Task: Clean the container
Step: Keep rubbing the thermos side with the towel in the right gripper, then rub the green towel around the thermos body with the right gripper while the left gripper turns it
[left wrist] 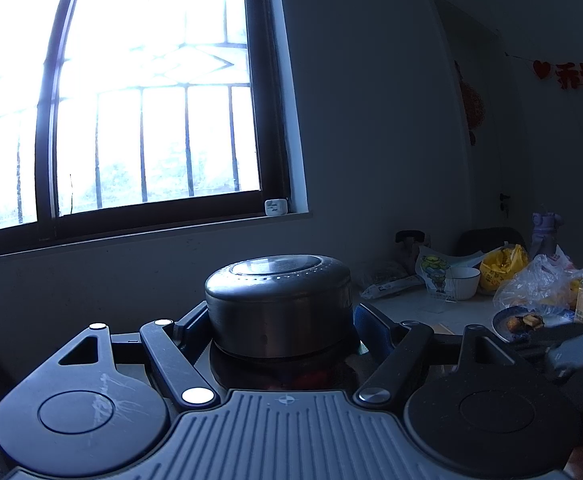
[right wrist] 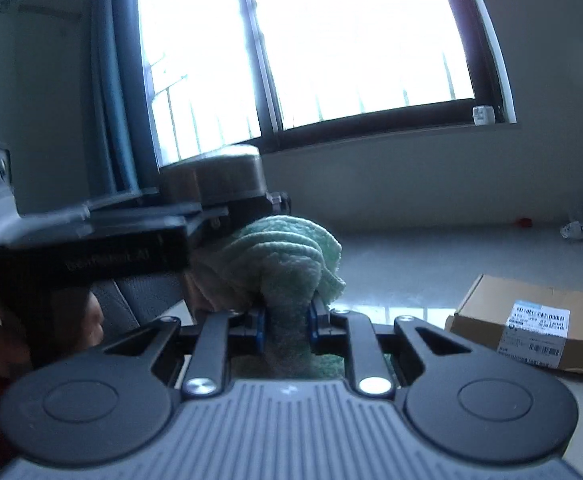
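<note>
- Container [left wrist: 278, 304], dark and round, is sitting lifted above the table [left wrist: 407, 306], clamped between the left claw [left wrist: 279, 320] fingers.
- Right claw [right wrist: 287, 320] is pinching a green cloth [right wrist: 287, 256] beside the container.
- Cardboard box [right wrist: 531, 324] is lying near the table's right edge.

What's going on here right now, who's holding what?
The left hand-held gripper is clamped on a round dark metal container, holding it up in front of the window. The right hand-held gripper grips a bunched green cloth close beside the container. Whether the cloth touches it is not clear. A cluttered table sits off to the right, with a white bowl on it.
</note>
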### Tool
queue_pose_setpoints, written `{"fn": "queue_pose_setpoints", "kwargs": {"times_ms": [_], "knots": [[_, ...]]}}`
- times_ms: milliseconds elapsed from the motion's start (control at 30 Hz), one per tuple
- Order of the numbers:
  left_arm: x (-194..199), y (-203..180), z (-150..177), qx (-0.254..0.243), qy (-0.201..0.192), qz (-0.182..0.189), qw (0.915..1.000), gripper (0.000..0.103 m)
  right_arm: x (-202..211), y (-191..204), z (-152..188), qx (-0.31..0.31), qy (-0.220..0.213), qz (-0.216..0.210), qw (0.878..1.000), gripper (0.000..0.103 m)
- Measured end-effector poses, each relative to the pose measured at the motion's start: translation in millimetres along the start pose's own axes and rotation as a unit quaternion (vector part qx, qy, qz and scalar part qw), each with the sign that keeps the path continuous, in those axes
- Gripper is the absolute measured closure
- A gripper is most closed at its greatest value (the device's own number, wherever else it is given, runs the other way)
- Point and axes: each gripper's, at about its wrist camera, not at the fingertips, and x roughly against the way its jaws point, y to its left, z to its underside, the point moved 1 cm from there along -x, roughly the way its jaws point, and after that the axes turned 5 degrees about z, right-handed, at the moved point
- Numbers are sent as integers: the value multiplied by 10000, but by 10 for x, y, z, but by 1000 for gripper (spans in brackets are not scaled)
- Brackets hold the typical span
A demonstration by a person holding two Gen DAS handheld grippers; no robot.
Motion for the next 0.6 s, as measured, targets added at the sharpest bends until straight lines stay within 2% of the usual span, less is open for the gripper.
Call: {"fn": "queue_pose_setpoints", "kwargs": {"times_ms": [267, 433, 600], "knots": [[2, -6, 4, -18, 3, -17, 10000, 25, -292, -126, 394, -216, 782, 97, 9967, 83], [8, -5, 11, -30, 4, -20, 10000, 25, -411, -186, 519, -336, 1119, 80, 9931, 83], [11, -4, 13, -43, 1, -18, 10000, 25, -433, -144, 570, -111, 1288, 126, 9915, 83]]}}
